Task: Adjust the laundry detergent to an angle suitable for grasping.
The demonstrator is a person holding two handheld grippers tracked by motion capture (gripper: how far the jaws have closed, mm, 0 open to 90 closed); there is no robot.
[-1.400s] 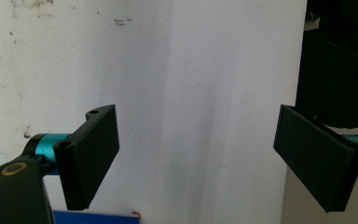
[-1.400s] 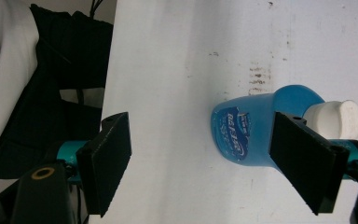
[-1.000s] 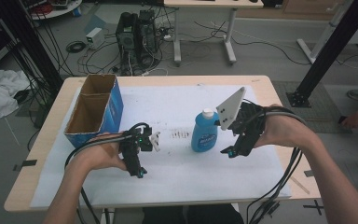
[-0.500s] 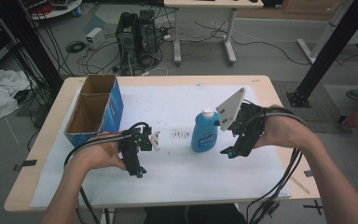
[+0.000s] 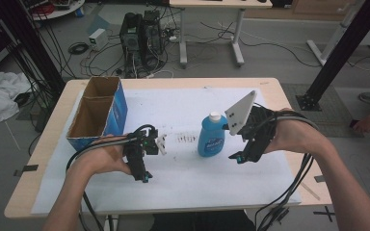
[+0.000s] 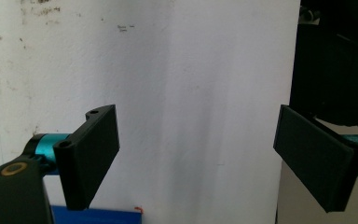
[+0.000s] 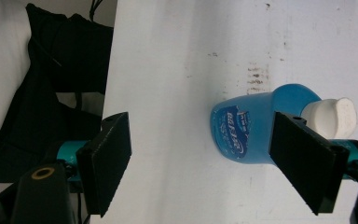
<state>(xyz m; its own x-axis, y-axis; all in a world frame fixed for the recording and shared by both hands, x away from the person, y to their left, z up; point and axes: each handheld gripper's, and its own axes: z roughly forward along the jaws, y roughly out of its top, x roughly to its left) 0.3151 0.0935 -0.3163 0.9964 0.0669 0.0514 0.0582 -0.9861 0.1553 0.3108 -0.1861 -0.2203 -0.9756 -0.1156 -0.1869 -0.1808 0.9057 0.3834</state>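
Holding steady, nothing's shifted since a sec ago: our right gripper [image 5: 235, 155] waits wide-jawed beside the blue bottle [image 5: 210, 140], left gripper [image 5: 143, 176] wide too; grab not begun.

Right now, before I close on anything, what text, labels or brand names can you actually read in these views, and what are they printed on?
Nothing can be quoted letter for letter.
Blue bottle: a white and blue label with lettering, too blurred to read.
Blue cardboard box: no readable print on the blue side.
White table cover: dark smudged marks near the bottle, not legible as words.
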